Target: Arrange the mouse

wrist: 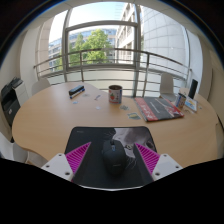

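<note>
Low in the frame's centre, the black mouse (115, 155) sits on a dark mouse mat (100, 138) on the wooden tabletop (50, 120), between the wide-spread tongs (113, 157), gaps either side; a mug (115, 94) stands upper centre

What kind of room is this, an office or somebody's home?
Probably an office or meeting room: a large wooden table, a mouse on a black mat between the open jaws, and a mug near big windows.
</note>
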`<state>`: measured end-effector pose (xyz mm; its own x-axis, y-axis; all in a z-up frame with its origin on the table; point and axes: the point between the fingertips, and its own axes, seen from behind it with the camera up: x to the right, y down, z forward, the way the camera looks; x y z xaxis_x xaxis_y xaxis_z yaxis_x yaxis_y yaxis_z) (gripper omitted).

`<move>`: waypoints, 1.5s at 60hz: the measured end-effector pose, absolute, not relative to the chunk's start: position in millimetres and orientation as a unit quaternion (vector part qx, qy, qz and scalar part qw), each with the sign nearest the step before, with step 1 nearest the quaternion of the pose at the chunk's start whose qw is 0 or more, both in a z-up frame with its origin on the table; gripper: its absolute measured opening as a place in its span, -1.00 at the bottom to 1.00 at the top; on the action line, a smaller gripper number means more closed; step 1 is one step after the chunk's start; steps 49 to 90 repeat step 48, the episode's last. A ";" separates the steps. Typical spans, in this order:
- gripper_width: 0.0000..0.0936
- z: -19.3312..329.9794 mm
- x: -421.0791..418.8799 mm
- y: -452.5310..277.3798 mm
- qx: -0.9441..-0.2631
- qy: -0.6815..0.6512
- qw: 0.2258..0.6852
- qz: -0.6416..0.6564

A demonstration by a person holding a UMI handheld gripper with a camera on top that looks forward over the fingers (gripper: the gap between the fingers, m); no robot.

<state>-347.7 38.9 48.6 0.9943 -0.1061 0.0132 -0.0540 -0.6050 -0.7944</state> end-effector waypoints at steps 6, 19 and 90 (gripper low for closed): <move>0.80 87.3 -351.4 12.8 -0.892 0.037 0.449 -0.036; 0.80 158.7 -360.8 -64.5 -0.884 0.024 0.466 -0.044; 0.81 191.8 -369.1 -190.0 -0.883 0.014 0.468 -0.045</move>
